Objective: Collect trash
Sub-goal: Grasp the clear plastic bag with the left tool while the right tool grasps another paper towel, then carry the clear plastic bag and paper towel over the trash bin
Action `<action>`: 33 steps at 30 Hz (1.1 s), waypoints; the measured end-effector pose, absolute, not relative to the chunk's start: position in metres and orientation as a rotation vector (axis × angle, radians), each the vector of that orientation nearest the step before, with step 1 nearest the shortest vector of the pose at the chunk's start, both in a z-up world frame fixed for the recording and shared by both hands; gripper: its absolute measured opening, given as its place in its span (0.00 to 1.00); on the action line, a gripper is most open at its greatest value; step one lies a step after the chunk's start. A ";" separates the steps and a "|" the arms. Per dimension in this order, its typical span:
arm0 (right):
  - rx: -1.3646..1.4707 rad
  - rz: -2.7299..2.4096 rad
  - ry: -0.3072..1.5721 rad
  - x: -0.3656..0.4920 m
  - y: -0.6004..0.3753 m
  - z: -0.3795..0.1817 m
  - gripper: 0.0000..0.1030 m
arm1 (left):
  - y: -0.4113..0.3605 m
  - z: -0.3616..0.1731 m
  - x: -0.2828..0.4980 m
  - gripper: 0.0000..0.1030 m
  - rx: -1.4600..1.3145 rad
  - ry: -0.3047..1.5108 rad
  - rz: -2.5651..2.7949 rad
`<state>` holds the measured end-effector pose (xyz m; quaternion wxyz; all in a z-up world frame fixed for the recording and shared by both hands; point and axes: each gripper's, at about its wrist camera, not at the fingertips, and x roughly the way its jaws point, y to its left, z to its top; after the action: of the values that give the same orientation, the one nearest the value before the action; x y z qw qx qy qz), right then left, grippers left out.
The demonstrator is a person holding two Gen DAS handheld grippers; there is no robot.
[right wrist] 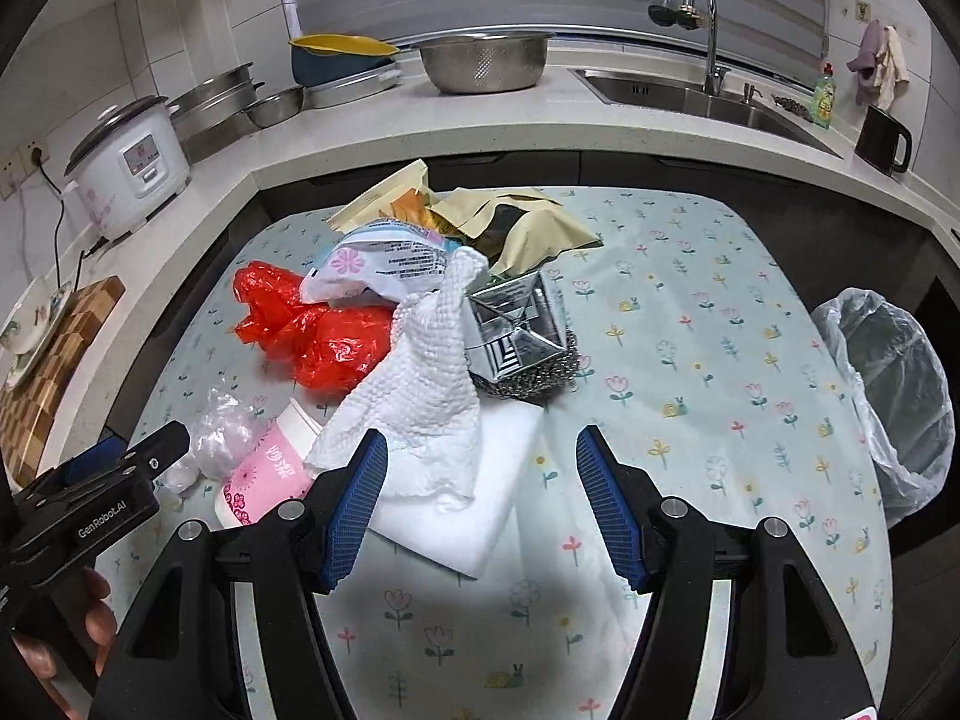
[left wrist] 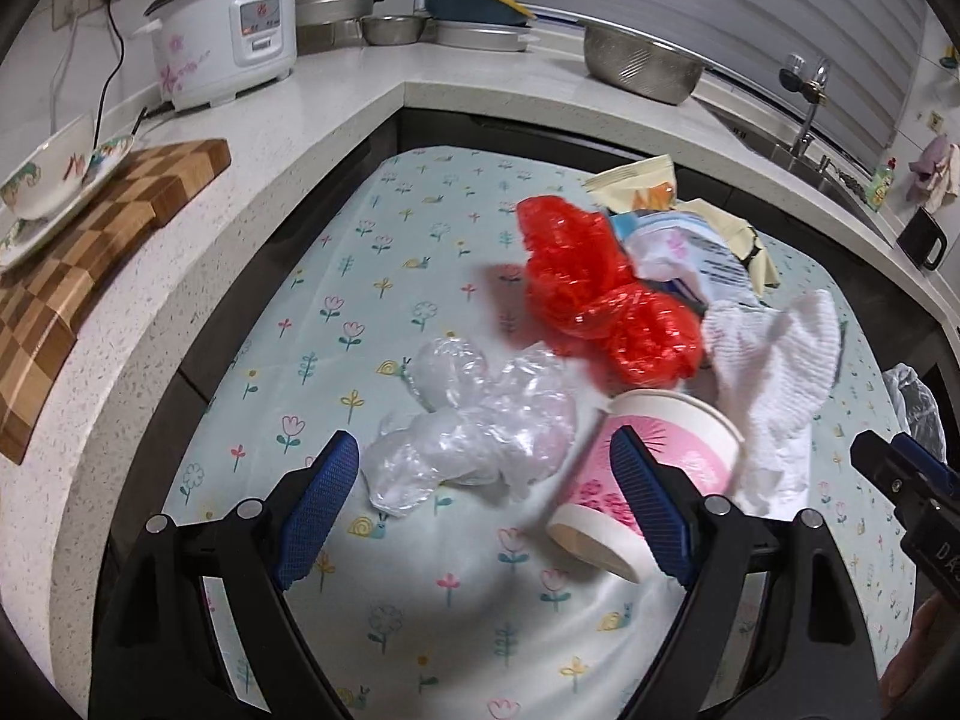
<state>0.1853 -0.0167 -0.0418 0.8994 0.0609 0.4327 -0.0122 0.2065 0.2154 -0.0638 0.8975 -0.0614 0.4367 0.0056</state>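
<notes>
Black hand-held gripper, 2 blue ribbed pads, silver screws.

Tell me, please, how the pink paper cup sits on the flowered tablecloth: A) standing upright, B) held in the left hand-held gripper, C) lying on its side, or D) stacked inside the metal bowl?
C: the pink paper cup lies tipped over on the tablecloth, its rim facing the red plastic bag, while the left hand-held gripper is open and holds nothing.

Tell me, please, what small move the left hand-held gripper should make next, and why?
Probably ease the left hand-held gripper forward and down, then close on the clear plastic wrap. Its jaws stand open and empty, and the wrap lies loose on the tablecloth just ahead between them, apart from the red bag. The lined bin waits at the table's right.
</notes>
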 end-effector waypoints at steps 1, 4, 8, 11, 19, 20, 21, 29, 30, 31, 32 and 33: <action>0.127 -0.025 0.902 0.189 -0.014 -0.045 0.61 | 0.218 -0.068 0.210 0.79 -0.131 0.914 0.017; 0.132 -0.022 0.922 0.201 -0.009 -0.056 0.61 | 0.226 -0.079 0.219 0.79 -0.155 0.937 0.018; 0.143 -0.021 0.941 0.213 -0.004 -0.066 0.61 | 0.230 -0.093 0.229 0.79 -0.182 0.971 0.009; 0.140 -0.024 0.946 0.220 -0.001 -0.070 0.61 | 0.231 -0.101 0.235 0.79 -0.203 0.991 0.000; 0.131 -0.009 0.967 0.225 0.001 -0.077 0.19 | 0.226 -0.104 0.241 0.53 -0.245 1.013 -0.055; 0.134 0.001 0.966 0.224 0.001 -0.076 0.10 | 0.223 -0.103 0.241 0.48 -0.239 1.013 -0.058; 0.136 0.007 0.962 0.222 0.001 -0.074 0.07 | 0.222 -0.102 0.240 0.45 -0.236 1.011 -0.062; 0.141 0.048 0.866 0.198 -0.006 -0.031 0.04 | 0.210 -0.072 0.225 0.25 -0.205 0.939 -0.073; 0.145 0.047 0.846 0.195 -0.009 -0.023 0.04 | 0.208 -0.068 0.224 0.24 -0.204 0.929 -0.075; 0.149 0.045 0.831 0.191 -0.012 -0.016 0.04 | 0.207 -0.062 0.221 0.23 -0.204 0.919 -0.077; 0.154 0.044 0.812 0.187 -0.016 -0.008 0.04 | 0.205 -0.056 0.219 0.23 -0.205 0.909 -0.082; 0.159 0.041 0.793 0.183 -0.020 0.000 0.04 | 0.203 -0.051 0.217 0.23 -0.205 0.900 -0.086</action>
<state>0.1832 -0.0200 0.0002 0.9191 0.0774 0.3859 0.0201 0.2168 0.2032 -0.0509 0.8945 -0.0987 0.4340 -0.0415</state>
